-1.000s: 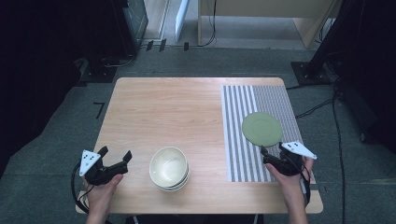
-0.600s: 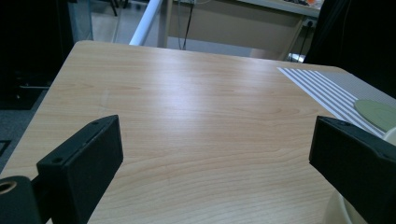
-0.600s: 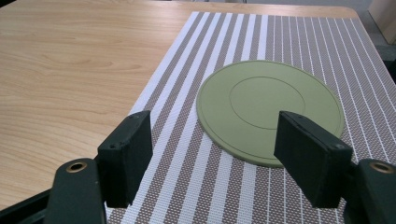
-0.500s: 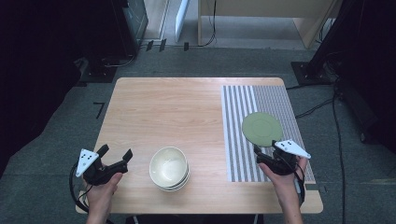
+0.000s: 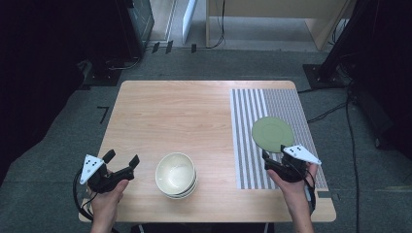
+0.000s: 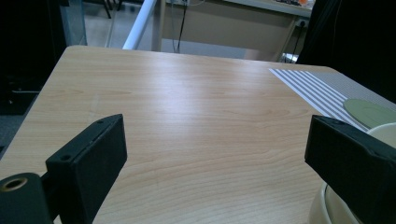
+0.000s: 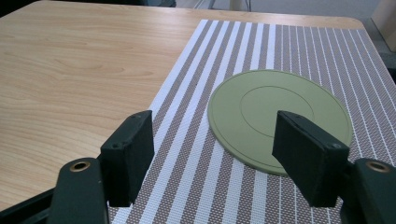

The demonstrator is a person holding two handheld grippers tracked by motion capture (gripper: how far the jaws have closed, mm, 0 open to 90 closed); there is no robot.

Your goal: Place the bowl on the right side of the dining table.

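Green plate (image 5: 272, 134) — striped mat (image 5: 252, 160)

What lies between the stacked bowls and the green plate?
In the high view, only bare wooden table and the striped placemat's left part separate the stacked bowls from the green plate; nothing else lies between them.

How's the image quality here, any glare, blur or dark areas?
High view: even light on the table, surroundings dark, slightly soft. Left gripper view: pale sheen across the wood, near bowls soft. Right gripper view: green plate and striped mat crisp, no glare.
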